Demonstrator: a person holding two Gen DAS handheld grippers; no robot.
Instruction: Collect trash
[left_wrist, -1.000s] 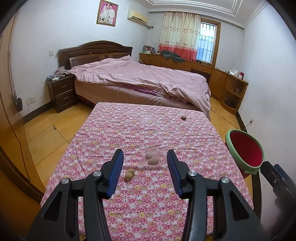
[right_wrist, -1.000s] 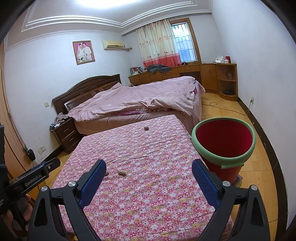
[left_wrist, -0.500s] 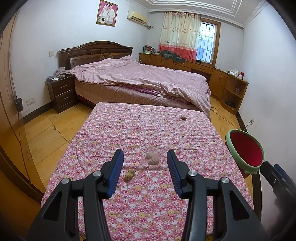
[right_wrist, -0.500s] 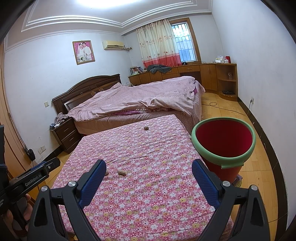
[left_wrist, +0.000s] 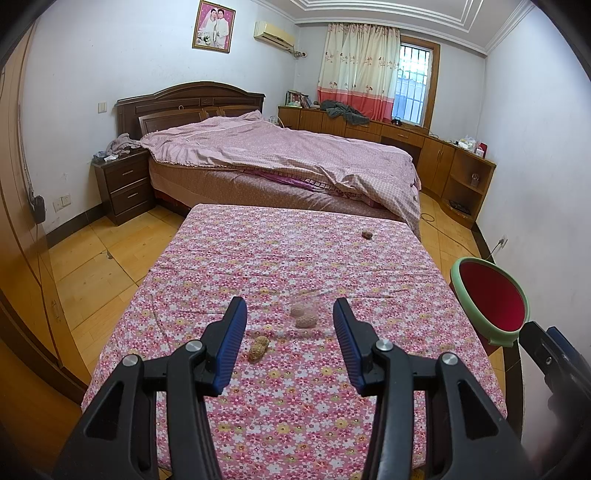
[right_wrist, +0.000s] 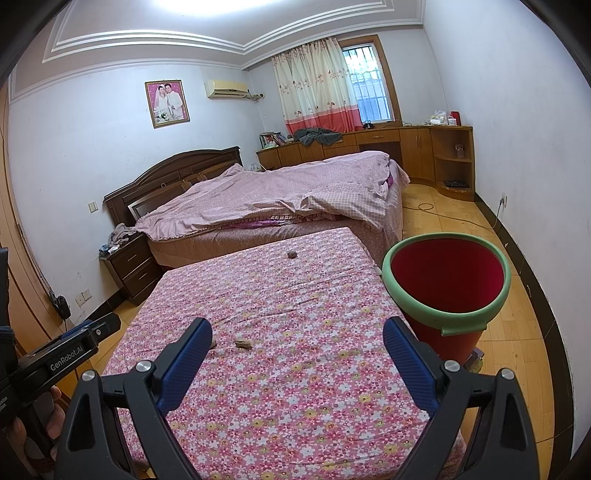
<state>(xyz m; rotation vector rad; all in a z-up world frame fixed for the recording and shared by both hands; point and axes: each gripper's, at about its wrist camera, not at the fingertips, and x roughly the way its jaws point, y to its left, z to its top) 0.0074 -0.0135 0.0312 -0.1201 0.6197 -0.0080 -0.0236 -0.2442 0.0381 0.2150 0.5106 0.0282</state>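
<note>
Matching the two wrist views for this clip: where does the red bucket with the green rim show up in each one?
Left wrist: the red bucket sits at the far right edge, beyond the table's right side, just above the right gripper's tip.
Right wrist: the bucket stands large, right of centre, on the floor beside the table.
Shared landmark: the small brown scrap near the table's far end.

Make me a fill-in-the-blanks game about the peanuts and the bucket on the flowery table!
1. The red bucket has a rim coloured ____.
2. The tan peanut shell lies on a pink cloth printed with ____.
3. The left gripper holds nothing, and its jaws are ____.
4. The right gripper has finger pads coloured ____.

Missing words: green; flowers; open; blue
</note>
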